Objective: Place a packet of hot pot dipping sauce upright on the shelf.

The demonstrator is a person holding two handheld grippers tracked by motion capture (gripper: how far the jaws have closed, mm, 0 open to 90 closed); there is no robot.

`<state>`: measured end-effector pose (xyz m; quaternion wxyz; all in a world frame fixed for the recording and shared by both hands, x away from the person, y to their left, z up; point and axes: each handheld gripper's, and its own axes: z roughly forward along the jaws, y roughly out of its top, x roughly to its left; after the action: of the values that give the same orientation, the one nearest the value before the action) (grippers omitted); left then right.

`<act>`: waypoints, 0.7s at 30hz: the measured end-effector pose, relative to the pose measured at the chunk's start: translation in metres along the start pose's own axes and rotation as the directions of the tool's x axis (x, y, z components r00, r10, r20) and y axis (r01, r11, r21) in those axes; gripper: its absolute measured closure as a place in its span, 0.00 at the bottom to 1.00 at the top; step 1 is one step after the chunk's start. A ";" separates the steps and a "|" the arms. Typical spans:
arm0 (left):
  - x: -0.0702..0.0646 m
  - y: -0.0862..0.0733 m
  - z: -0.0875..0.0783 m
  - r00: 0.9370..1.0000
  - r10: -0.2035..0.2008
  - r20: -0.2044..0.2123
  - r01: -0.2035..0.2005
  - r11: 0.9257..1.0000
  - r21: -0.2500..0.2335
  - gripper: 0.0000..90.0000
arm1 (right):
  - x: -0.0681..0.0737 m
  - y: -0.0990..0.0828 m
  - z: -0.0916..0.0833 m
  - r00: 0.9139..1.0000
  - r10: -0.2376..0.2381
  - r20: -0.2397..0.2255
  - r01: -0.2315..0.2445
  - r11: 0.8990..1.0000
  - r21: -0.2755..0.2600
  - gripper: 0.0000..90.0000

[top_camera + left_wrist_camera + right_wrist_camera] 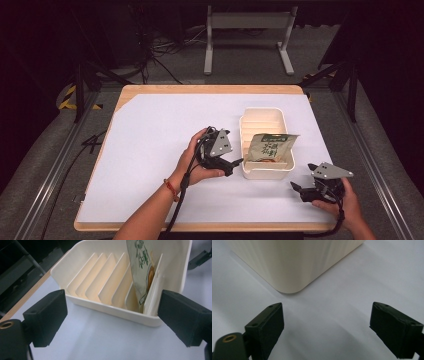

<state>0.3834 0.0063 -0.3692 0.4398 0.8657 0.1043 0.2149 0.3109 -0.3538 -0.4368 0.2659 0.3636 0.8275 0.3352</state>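
A cream plastic rack [251, 120] with several upright dividers stands right of the table's middle. A green and tan snack packet [270, 146] leans in its nearest slots. My left gripper [235, 165] sits open just left of the rack's near corner, nothing between its jaws. In the left gripper view the rack [82, 270] and the packet [141, 267] are close ahead. My right gripper [298, 190] is open near the front right of the table, a short way from the rack's near right corner [292, 267], and holds nothing.
A white sheet [160, 150] covers the wooden table [210, 89]. Beyond the far edge stand a metal frame [247, 35] and loose cables on the floor. Open white surface lies left of the left hand.
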 end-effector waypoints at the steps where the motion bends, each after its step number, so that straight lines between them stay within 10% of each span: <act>1: 0.000 -0.001 -0.001 1.000 0.007 -0.009 -0.007 1.000 0.008 0.10 | 0.000 0.000 0.000 1.000 0.001 0.000 -0.001 1.000 0.000 0.14; 21: -0.001 -0.030 -0.031 0.996 0.056 -0.072 -0.049 0.994 0.094 0.09 | 0.003 0.000 0.001 1.000 -0.016 -0.015 0.016 1.000 -0.006 0.14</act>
<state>0.3684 0.0459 -0.3773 0.3893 0.8790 0.1077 0.2535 0.3099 -0.3515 -0.4374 0.2635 0.3539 0.8312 0.3383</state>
